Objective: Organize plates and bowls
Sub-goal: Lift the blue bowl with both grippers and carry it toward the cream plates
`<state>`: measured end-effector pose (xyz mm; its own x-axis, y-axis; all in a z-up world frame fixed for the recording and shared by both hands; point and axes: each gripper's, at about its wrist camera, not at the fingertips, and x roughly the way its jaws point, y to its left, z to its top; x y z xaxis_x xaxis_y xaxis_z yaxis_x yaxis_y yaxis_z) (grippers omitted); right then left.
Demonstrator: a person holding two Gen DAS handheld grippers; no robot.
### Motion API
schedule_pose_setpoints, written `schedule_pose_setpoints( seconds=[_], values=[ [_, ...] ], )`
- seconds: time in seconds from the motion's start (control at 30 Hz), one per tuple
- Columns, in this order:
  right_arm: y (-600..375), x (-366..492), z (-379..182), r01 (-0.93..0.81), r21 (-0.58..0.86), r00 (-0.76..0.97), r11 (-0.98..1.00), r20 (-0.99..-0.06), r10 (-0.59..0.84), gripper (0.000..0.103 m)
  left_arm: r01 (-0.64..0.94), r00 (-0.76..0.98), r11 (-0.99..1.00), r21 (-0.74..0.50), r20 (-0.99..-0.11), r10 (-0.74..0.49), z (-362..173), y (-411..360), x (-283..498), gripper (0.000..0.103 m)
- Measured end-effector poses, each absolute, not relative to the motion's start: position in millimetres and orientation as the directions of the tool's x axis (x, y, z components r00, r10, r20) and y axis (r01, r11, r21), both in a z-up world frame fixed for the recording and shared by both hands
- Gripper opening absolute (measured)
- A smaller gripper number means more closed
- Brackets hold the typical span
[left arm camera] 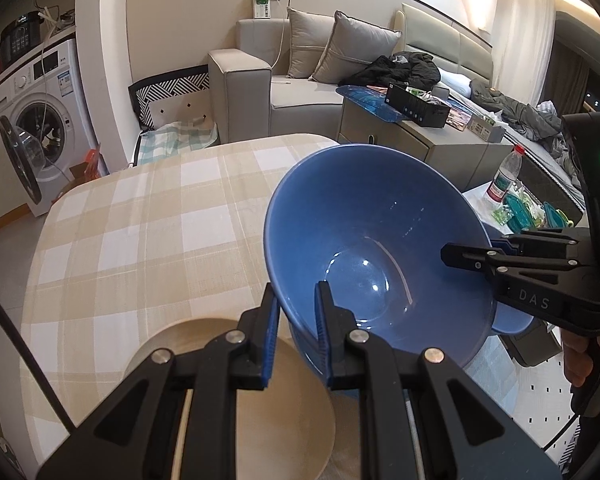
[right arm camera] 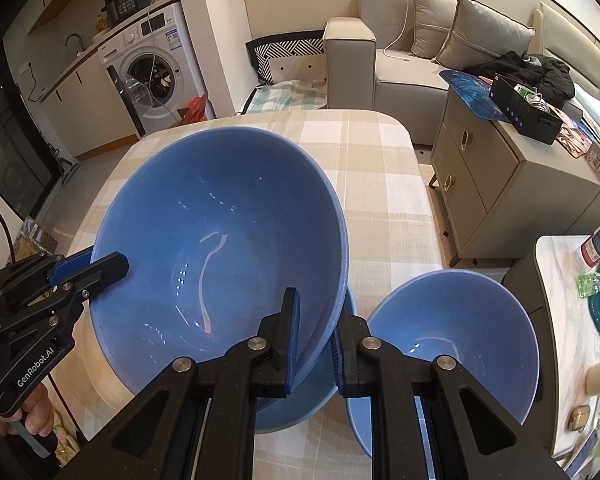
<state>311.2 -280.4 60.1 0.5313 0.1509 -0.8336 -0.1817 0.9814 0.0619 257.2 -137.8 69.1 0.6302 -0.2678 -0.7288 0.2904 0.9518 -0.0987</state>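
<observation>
A large blue bowl (left arm camera: 376,240) (right arm camera: 220,240) is held tilted above the checked table by both grippers. My left gripper (left arm camera: 298,324) is shut on its near-left rim; it shows at the left of the right wrist view (right arm camera: 94,266). My right gripper (right arm camera: 316,340) is shut on its right rim; it shows at the right of the left wrist view (left arm camera: 466,256). A second blue bowl (right arm camera: 300,412) sits under the large one. A smaller blue bowl (right arm camera: 456,344) stands to the right. A beige plate (left arm camera: 284,412) lies under my left gripper.
The checked tablecloth (left arm camera: 140,240) covers the table. Beyond it stand a grey sofa (left arm camera: 300,88) and a cabinet (right arm camera: 484,176) with clutter. A side table with a water bottle (left arm camera: 506,176) is at the right. A washing machine (right arm camera: 148,76) stands far left.
</observation>
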Motion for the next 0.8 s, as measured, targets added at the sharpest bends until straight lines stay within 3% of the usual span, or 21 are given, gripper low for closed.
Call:
schedule_pose_setpoints(
  seconds=[0.8],
  values=[
    [-279.5,294.6,33.8,-0.192,-0.030,0.501,0.981,-0.862,0.071,0.014,0.300,0.595,0.949,-0.098,-0.758,-0.266,39.4,-145.5,239.5,0.016]
  ],
)
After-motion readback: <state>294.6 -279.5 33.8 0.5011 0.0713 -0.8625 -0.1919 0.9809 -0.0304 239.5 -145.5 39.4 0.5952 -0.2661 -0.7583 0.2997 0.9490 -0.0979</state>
